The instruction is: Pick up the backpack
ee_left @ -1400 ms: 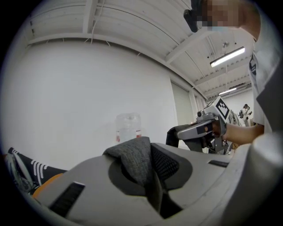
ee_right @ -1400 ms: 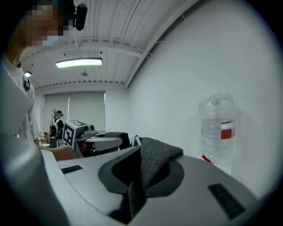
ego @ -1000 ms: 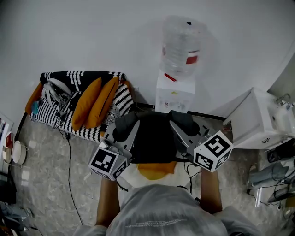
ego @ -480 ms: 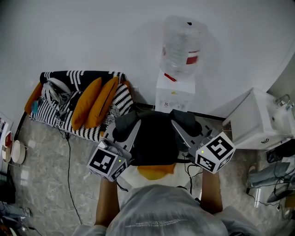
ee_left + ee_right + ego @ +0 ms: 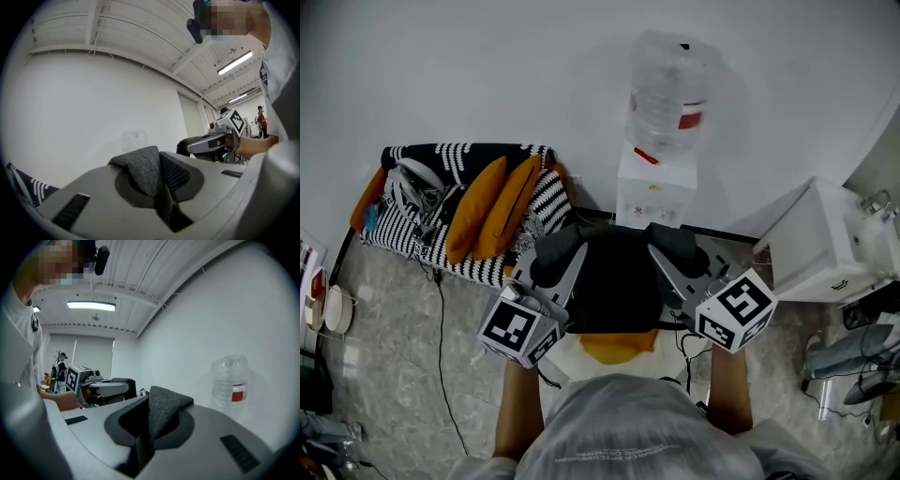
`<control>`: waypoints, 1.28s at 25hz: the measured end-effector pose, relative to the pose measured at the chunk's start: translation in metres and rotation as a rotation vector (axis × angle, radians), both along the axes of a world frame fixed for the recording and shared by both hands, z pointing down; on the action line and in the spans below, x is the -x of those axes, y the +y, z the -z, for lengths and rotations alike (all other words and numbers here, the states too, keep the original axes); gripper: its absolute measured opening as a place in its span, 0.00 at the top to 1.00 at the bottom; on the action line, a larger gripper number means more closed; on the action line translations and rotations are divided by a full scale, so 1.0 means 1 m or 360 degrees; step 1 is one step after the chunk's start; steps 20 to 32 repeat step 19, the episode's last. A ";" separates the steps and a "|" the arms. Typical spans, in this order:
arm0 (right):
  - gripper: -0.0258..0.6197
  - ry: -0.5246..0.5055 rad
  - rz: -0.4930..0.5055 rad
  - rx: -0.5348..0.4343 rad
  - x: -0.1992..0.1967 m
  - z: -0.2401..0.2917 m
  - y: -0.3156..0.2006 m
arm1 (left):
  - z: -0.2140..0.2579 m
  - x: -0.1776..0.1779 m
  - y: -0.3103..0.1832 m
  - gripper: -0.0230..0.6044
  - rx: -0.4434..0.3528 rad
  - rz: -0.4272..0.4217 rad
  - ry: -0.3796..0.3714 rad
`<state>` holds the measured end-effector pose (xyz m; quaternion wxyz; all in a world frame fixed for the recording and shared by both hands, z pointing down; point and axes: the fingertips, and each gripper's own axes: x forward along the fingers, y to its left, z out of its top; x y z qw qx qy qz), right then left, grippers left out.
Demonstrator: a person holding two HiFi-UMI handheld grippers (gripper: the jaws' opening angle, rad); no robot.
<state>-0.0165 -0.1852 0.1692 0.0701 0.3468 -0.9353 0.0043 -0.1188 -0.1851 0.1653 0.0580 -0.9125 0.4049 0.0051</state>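
While it hangs, the backpack point(image 5: 614, 281): black, raised off the floor point(image 5: 403, 356) just in front of the person point(image 5: 619, 431), strung between the two claws with only a pinch of cloth in each.
Left claw point(image 5: 154, 180): clenched on a narrow fold point(image 5: 140, 166) of grey woven backpack cloth at the bag's 9 o'clock side. The fold stands up out of the grip, so I judge that the bag's weight or a jerk could draw it out.
Right claw point(image 5: 152, 425): clenched the same way on a second grey fold at the bag's 3 o'clock side. It carries the same risk. If either side lets go, the whole load would swing onto the other pinch and probably twist free.
Spread of the hands: moving the claws apart would tauten the cloth and pull on both pinches at once.
Yellow thing point(image 5: 617, 347): directly under the bag, at its 6 o'clock. I cannot tell what it is, but a dropped bag would land on it.
Cable point(image 5: 441, 328): on the floor at 8 o'clock, where a step back could catch it.
Water dispenser point(image 5: 654, 192): at 12 o'clock beyond the bag, with a large bottle point(image 5: 667, 94) on top. It looks top-heavy, and a forward swing of the bag might knock it.
Striped sofa point(image 5: 534, 202): at 10 o'clock with orange cushions point(image 5: 492, 208), well apart from the bag, so it poses little danger.
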 end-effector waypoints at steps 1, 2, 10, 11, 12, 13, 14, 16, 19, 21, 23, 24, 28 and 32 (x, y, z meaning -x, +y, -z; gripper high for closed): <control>0.91 -0.0002 0.0003 0.0000 0.000 -0.001 0.000 | 0.000 0.000 0.000 0.88 0.0006 0.0001 0.0006; 0.91 -0.0007 0.0005 0.0001 0.000 -0.002 0.000 | -0.001 0.001 0.000 0.88 0.0013 0.0001 0.0011; 0.91 -0.0019 0.0007 0.0046 -0.002 -0.012 -0.003 | -0.009 -0.002 -0.002 0.88 0.0052 -0.0022 0.0010; 0.91 -0.0024 0.0008 0.0051 -0.002 -0.014 -0.003 | -0.010 -0.002 -0.002 0.88 0.0057 -0.0021 0.0012; 0.91 -0.0024 0.0009 0.0055 -0.002 -0.015 -0.004 | -0.011 -0.002 -0.003 0.88 0.0061 -0.0022 0.0013; 0.91 -0.0021 0.0009 0.0057 -0.002 -0.015 -0.004 | -0.011 -0.002 -0.004 0.88 0.0064 -0.0023 0.0012; 0.91 -0.0019 0.0009 0.0058 -0.002 -0.015 -0.005 | -0.011 -0.002 -0.004 0.88 0.0064 -0.0025 0.0009; 0.91 -0.0022 0.0008 0.0060 -0.003 -0.016 -0.005 | -0.011 -0.002 -0.004 0.88 0.0064 -0.0030 0.0003; 0.91 -0.0020 0.0007 0.0061 -0.003 -0.015 -0.006 | -0.011 -0.003 -0.004 0.88 0.0066 -0.0036 0.0001; 0.91 -0.0020 0.0007 0.0061 -0.003 -0.015 -0.006 | -0.011 -0.003 -0.004 0.88 0.0066 -0.0036 0.0001; 0.91 -0.0020 0.0007 0.0061 -0.003 -0.015 -0.006 | -0.011 -0.003 -0.004 0.88 0.0066 -0.0036 0.0001; 0.91 -0.0020 0.0007 0.0061 -0.003 -0.015 -0.006 | -0.011 -0.003 -0.004 0.88 0.0066 -0.0036 0.0001; 0.91 -0.0020 0.0007 0.0061 -0.003 -0.015 -0.006 | -0.011 -0.003 -0.004 0.88 0.0066 -0.0036 0.0001; 0.91 -0.0020 0.0007 0.0061 -0.003 -0.015 -0.006 | -0.011 -0.003 -0.004 0.88 0.0066 -0.0036 0.0001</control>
